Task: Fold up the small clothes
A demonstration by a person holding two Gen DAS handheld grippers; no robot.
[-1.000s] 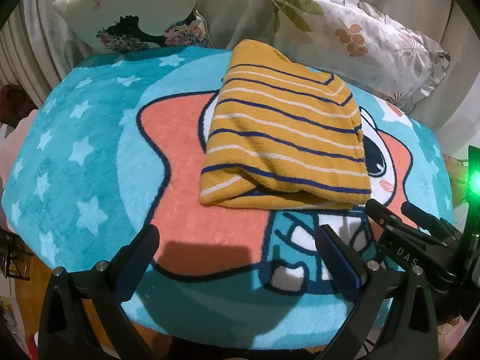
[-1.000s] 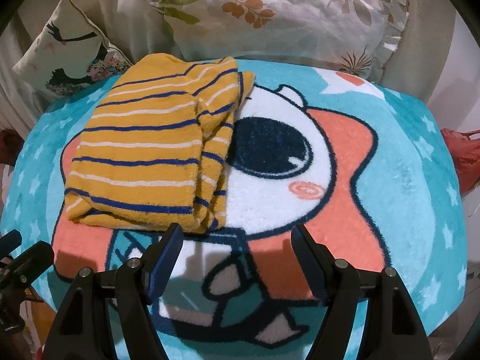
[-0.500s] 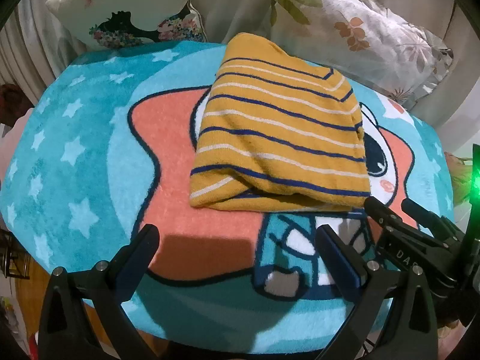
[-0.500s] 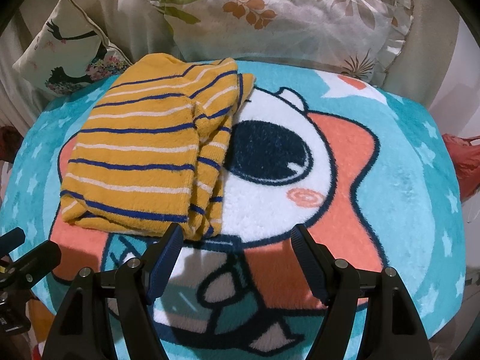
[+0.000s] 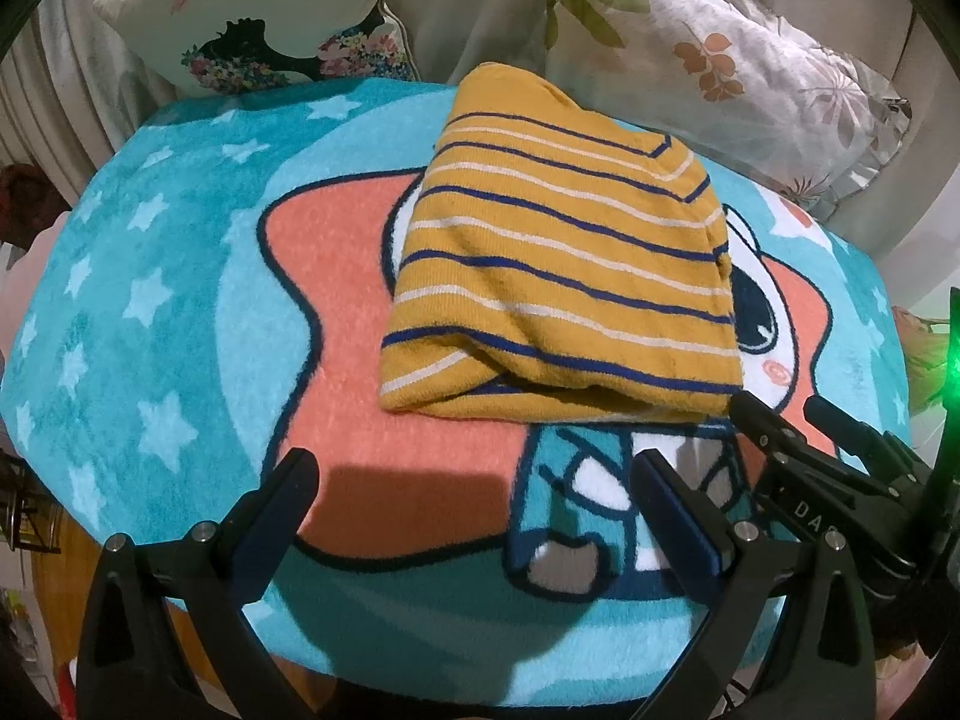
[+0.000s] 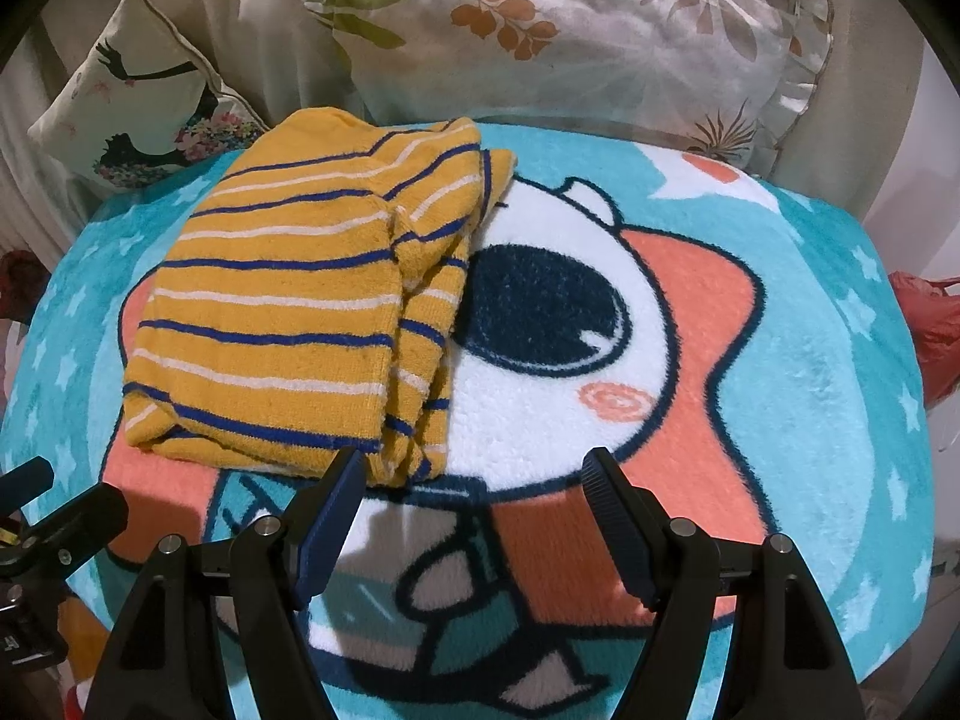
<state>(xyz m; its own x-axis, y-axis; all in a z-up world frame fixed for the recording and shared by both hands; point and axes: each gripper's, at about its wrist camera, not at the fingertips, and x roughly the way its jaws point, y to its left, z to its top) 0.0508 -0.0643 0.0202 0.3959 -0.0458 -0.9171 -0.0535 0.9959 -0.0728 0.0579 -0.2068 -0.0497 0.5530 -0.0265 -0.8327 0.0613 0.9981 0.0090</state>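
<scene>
Both grippers hovered wide apart and empty at the near edge of a teal cartoon rug (image 5: 150, 312): the left gripper (image 5: 474, 489), the right gripper (image 6: 474, 483). Beyond them lay a folded yellow striped garment (image 5: 558, 276) on the rug, with two pillows (image 6: 570, 30) behind.

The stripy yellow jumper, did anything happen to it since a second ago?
No. The folded yellow striped sweater lies in the same place on the star rug. Both hand-held grippers, left and right, eased slightly closer to it, still open and empty.
</scene>
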